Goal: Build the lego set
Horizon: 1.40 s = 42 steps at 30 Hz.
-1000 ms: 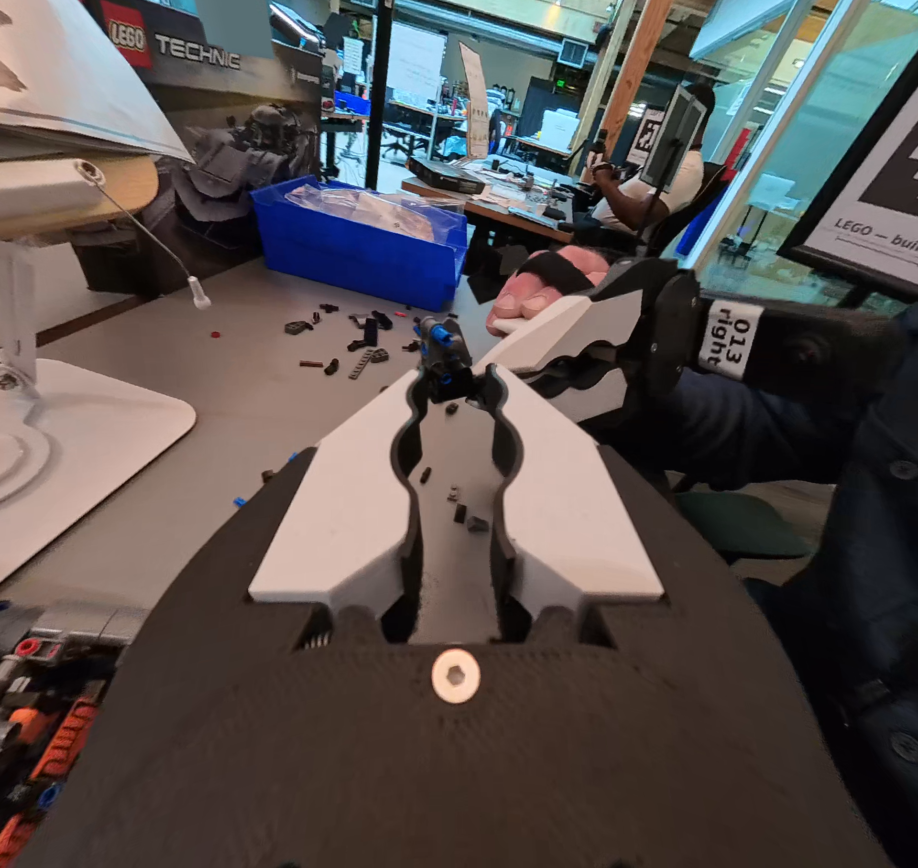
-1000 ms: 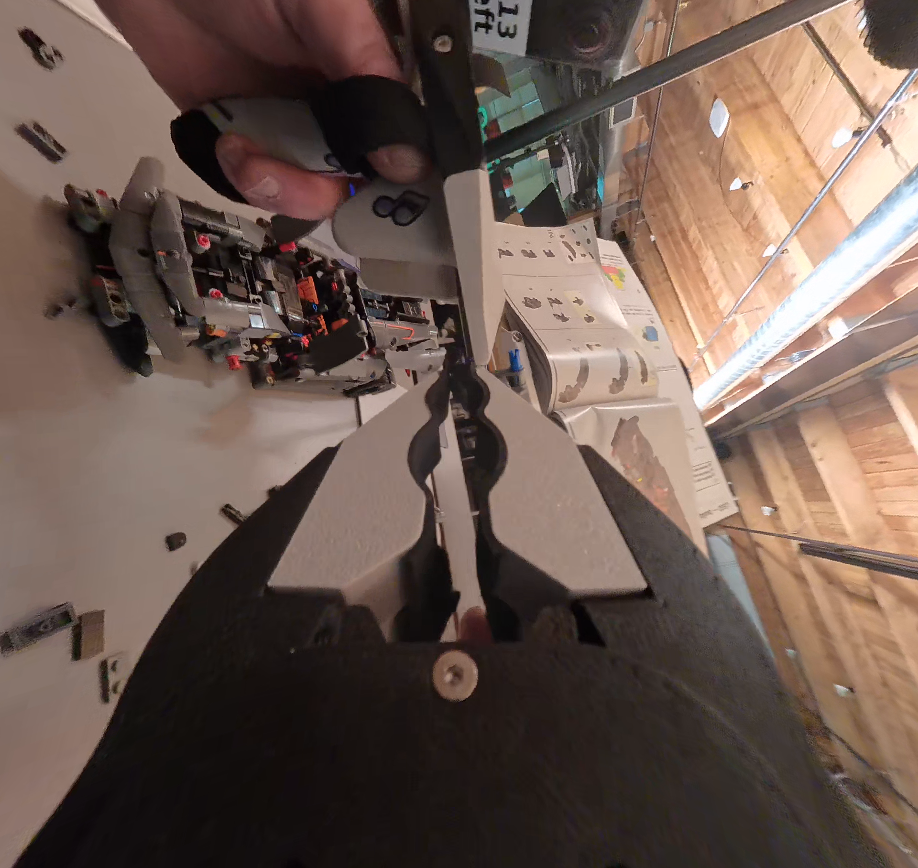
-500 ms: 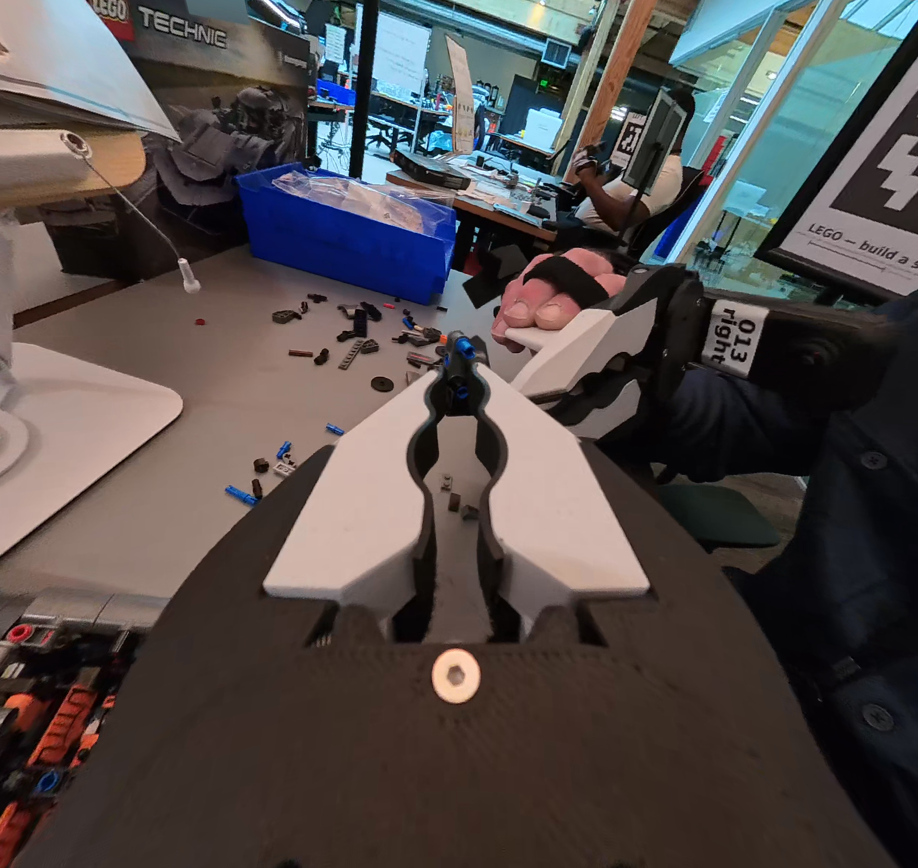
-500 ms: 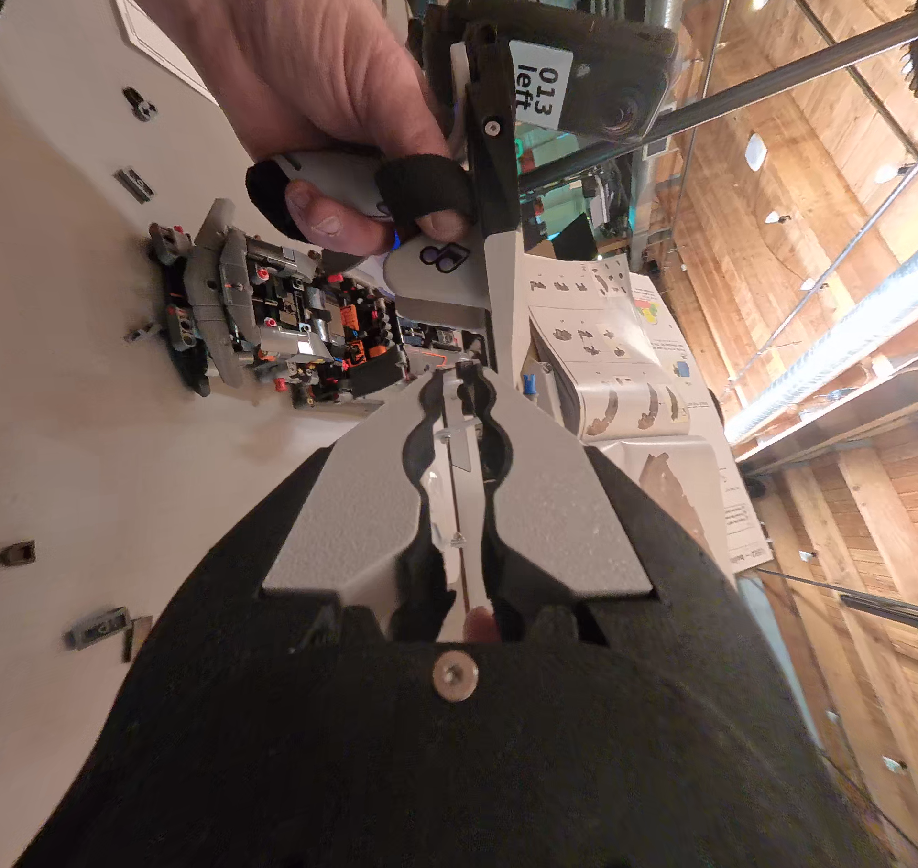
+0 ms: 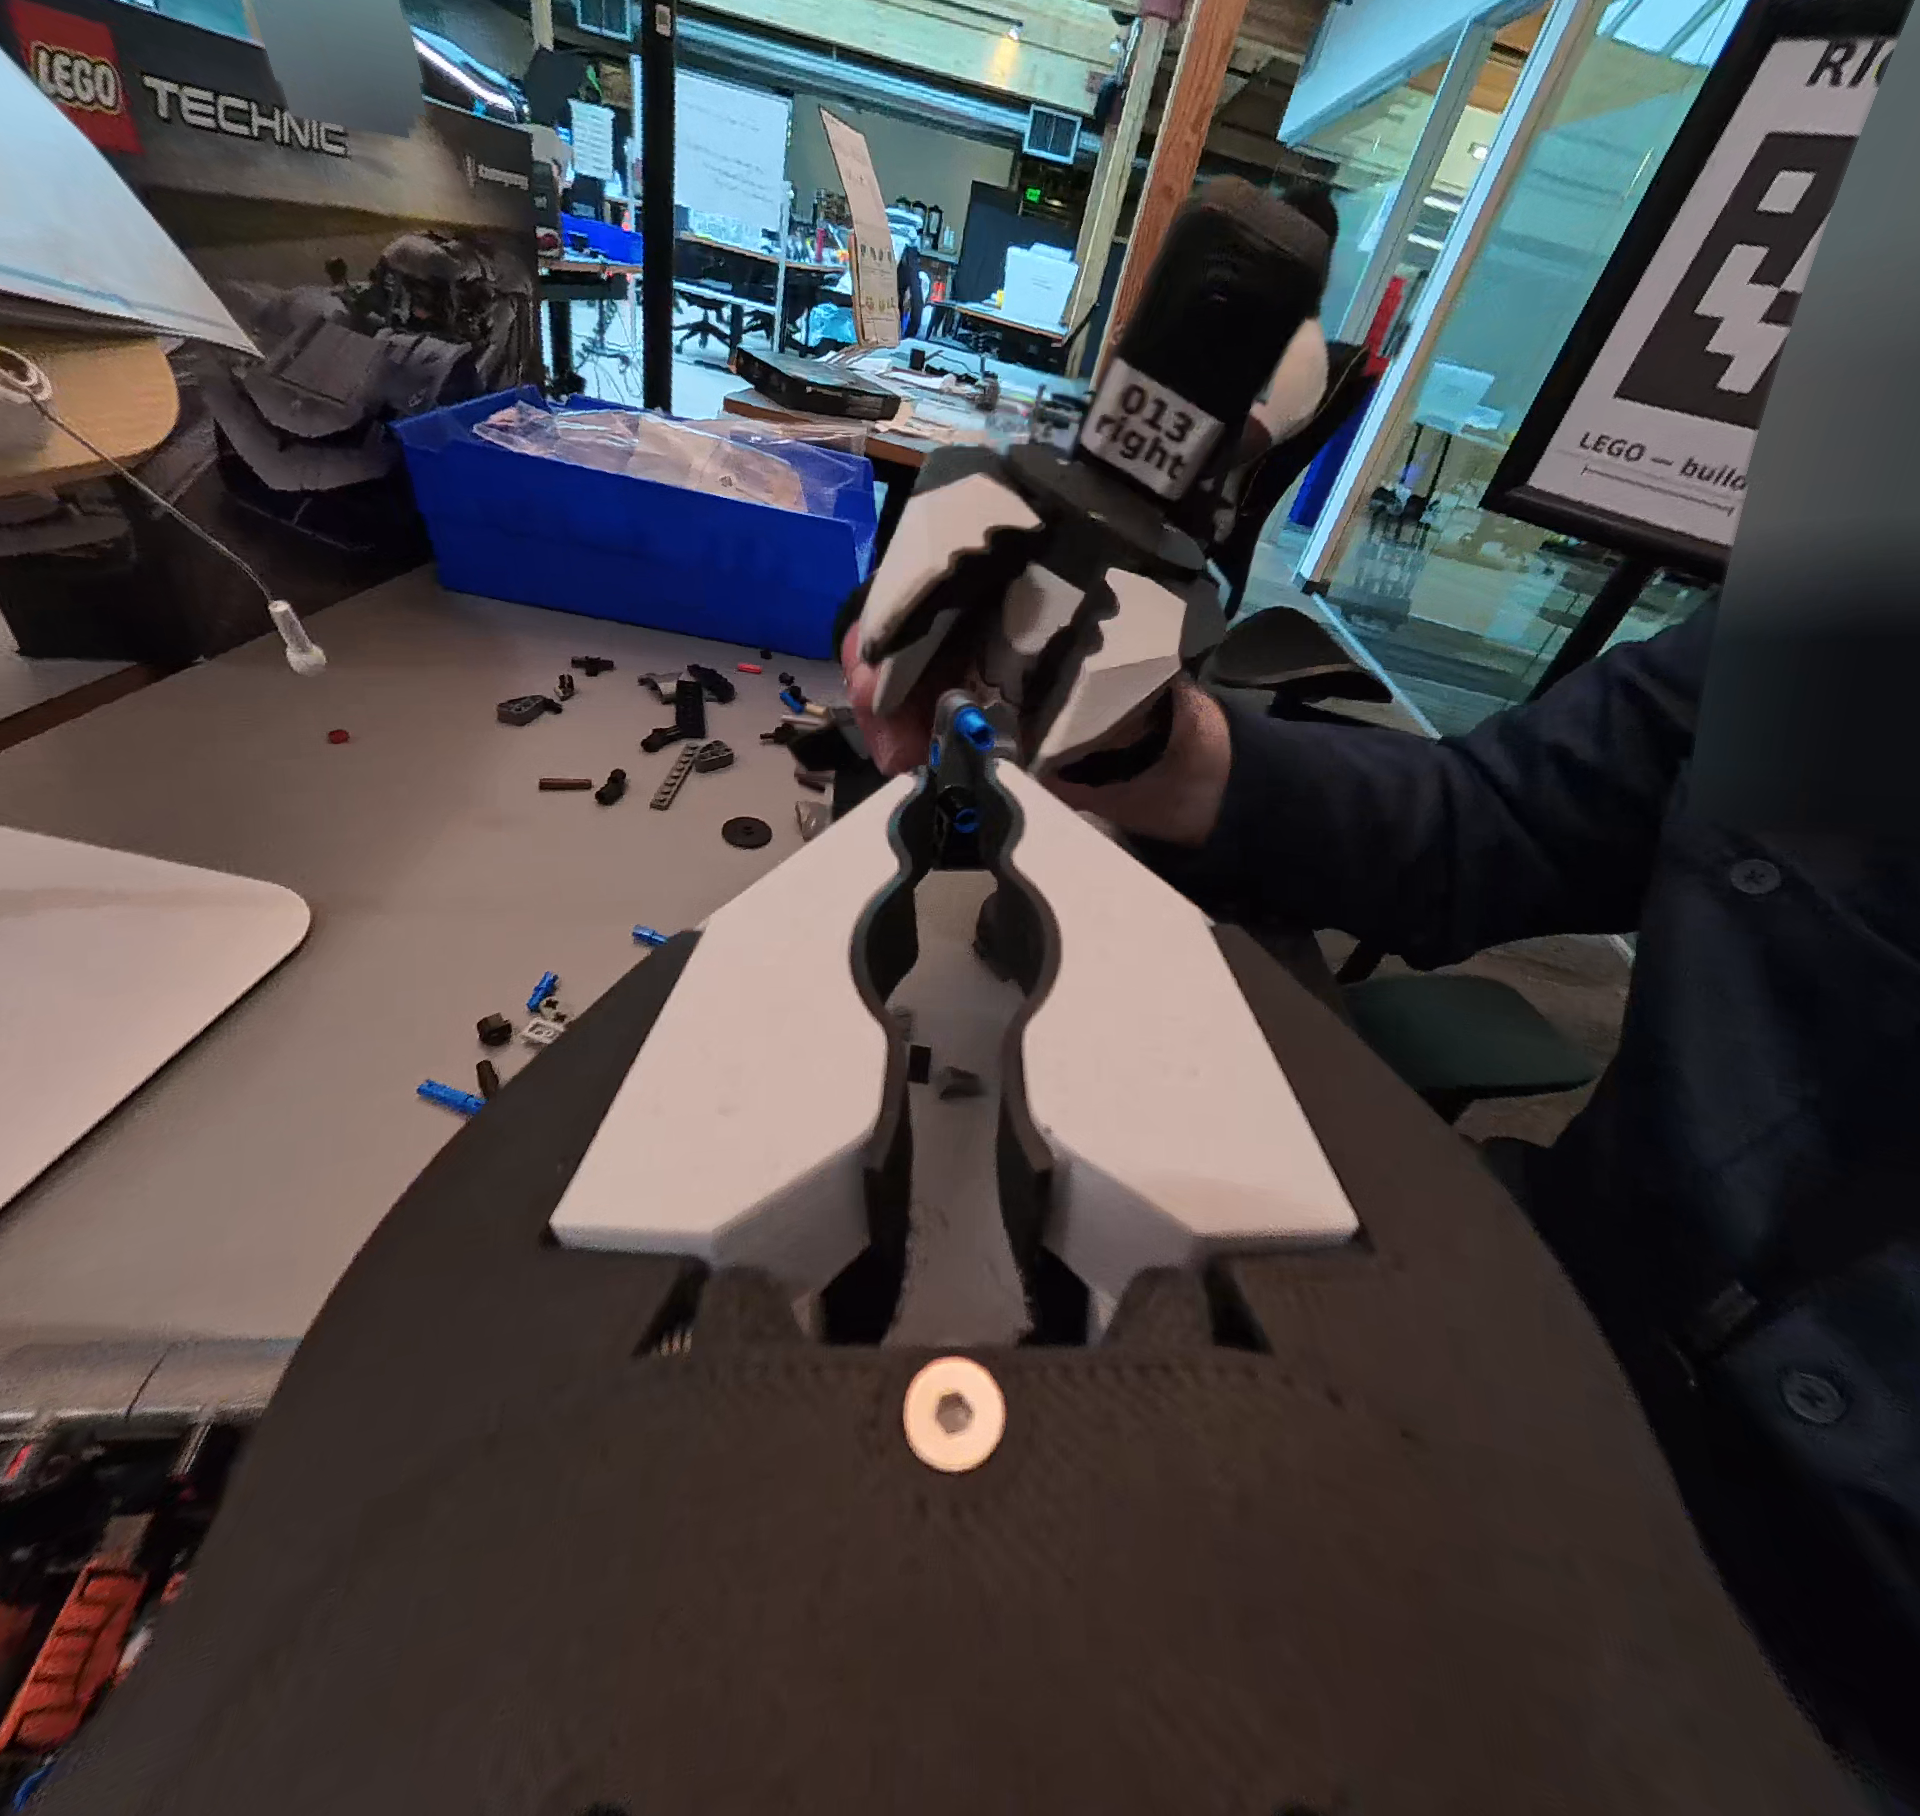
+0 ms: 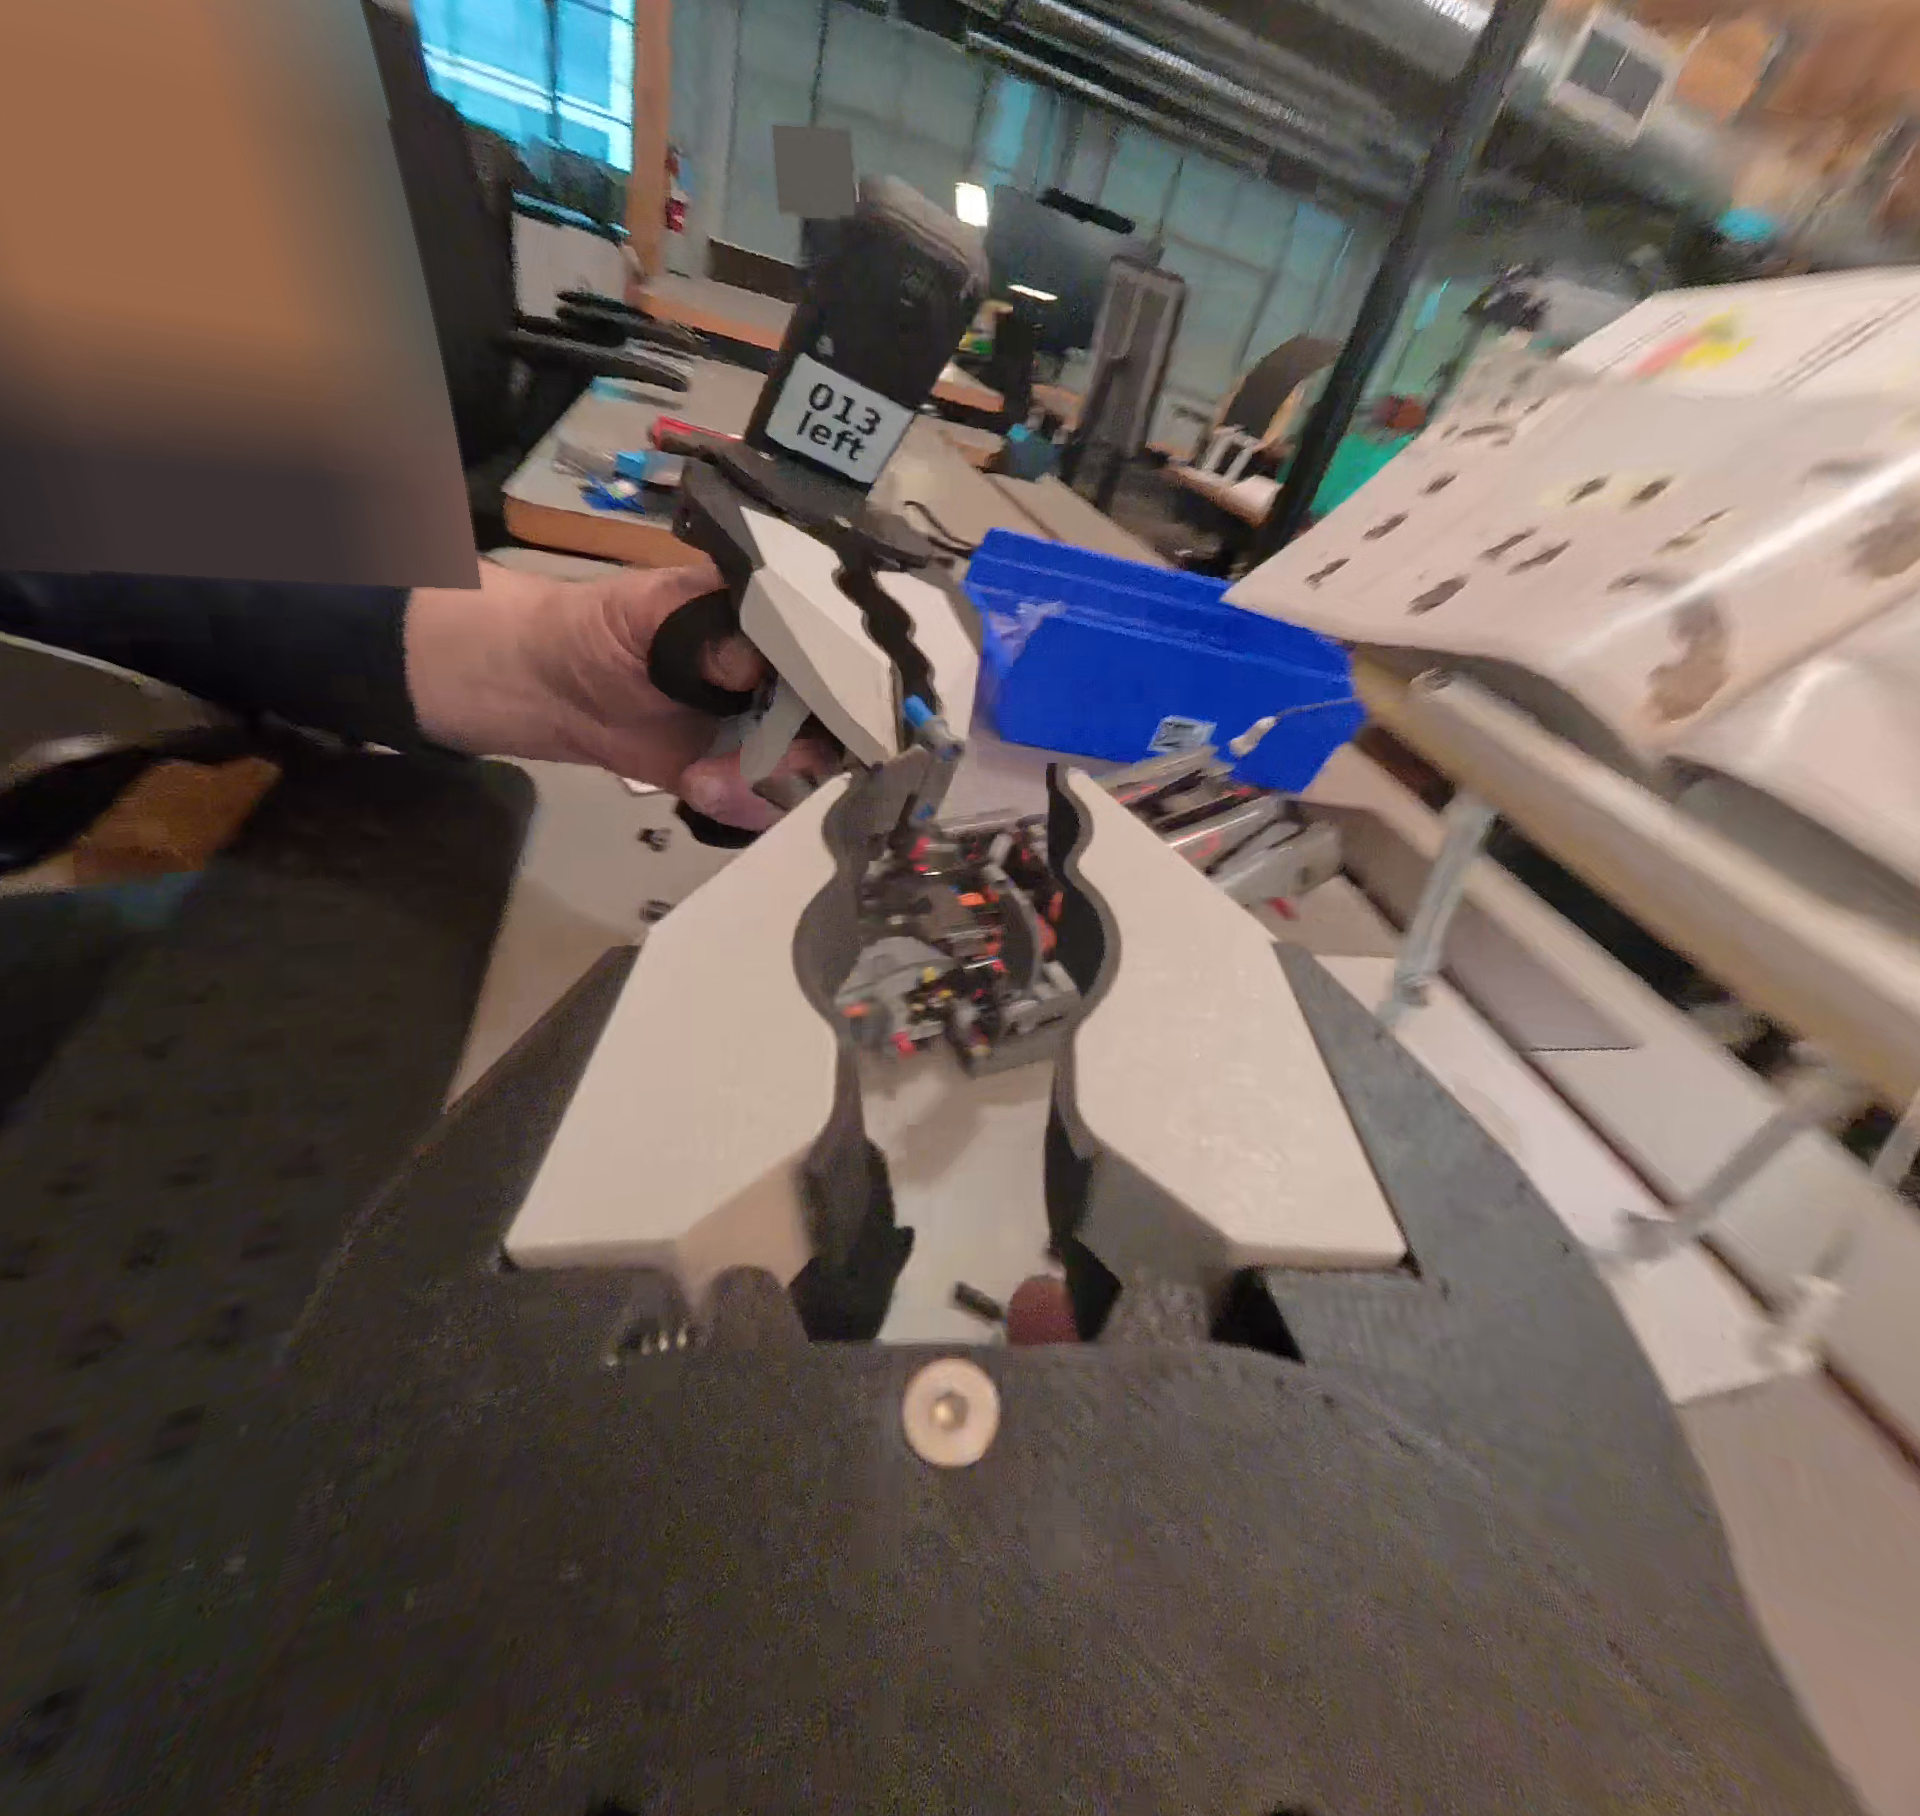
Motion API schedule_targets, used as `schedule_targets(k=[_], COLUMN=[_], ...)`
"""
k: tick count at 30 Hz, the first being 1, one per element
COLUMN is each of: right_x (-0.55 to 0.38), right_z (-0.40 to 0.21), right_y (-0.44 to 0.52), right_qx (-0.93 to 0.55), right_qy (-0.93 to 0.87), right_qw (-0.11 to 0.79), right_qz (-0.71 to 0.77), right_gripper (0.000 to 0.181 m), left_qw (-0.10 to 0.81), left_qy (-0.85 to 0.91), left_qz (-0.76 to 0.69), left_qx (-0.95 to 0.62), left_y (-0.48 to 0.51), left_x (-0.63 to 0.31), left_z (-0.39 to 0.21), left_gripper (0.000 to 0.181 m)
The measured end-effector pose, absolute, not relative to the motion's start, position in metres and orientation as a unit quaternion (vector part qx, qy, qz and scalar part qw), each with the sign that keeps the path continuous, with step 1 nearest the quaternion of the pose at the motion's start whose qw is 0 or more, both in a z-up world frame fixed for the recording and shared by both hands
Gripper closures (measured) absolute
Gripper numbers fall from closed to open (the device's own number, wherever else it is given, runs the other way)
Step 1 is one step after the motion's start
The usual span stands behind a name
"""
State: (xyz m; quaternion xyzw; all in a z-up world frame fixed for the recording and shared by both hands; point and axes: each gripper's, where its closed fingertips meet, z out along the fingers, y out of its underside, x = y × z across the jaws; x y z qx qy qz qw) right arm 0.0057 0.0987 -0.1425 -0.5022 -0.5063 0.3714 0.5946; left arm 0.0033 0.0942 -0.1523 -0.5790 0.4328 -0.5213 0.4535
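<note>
Left wrist view: left gripper (image 5: 954, 798) pinches small dark lego piece w/ blue pins (image 5: 958, 754), up above gray table (image 5: 312, 831). Right of piece, touching it: right gripper (image 6: 951, 790), fingers apart, holding nothing. Half-built model (image 6: 956, 977) below. Loose bits (image 5: 665, 727) left of piece; table edge nearby right.

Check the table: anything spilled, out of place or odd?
Nothing damaged. Loose small parts lie scattered on the grey table before the blue bin, normal for mid-build. The left gripper pinches a small black piece with blue pins.
</note>
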Motion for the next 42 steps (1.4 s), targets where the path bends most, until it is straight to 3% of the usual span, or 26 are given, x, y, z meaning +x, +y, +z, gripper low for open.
schedule_targets(k=[8,12,19,22,26,37,42], right_x=[-0.005,-0.006,-0.003,-0.002,-0.006,-0.022,-0.022], right_z=[-0.161,-0.16,-0.164,-0.174,-0.197,-0.289,-0.308], right_y=[0.091,0.089,0.096,0.104,0.108,0.107,0.104], right_qx=[-0.525,-0.518,-0.53,-0.553,-0.585,-0.66,-0.679], right_qy=[-0.504,-0.502,-0.49,-0.482,-0.495,-0.596,-0.606], right_qw=[0.502,0.498,0.489,0.473,0.44,0.338,0.308], right_qz=[0.467,0.482,0.489,0.489,0.469,0.309,0.277], right_gripper=[0.144,0.16,0.165,0.166,0.166,0.165,0.165], left_qw=[0.464,0.467,0.472,0.487,0.489,0.363,0.334], left_qy=[0.454,0.464,0.465,0.469,0.44,0.525,0.559], left_qz=[-0.493,-0.489,-0.47,-0.409,-0.367,-0.112,-0.037], left_qx=[-0.579,-0.572,-0.583,-0.613,-0.657,-0.762,-0.758], left_y=[0.093,0.091,0.096,0.109,0.122,0.096,0.087], left_x=[0.007,0.009,0.007,-0.007,-0.036,-0.082,-0.084], left_z=[-0.158,-0.16,-0.163,-0.165,-0.162,-0.268,-0.291], left_gripper=[0.176,0.176,0.174,0.159,0.162,0.138,0.139])
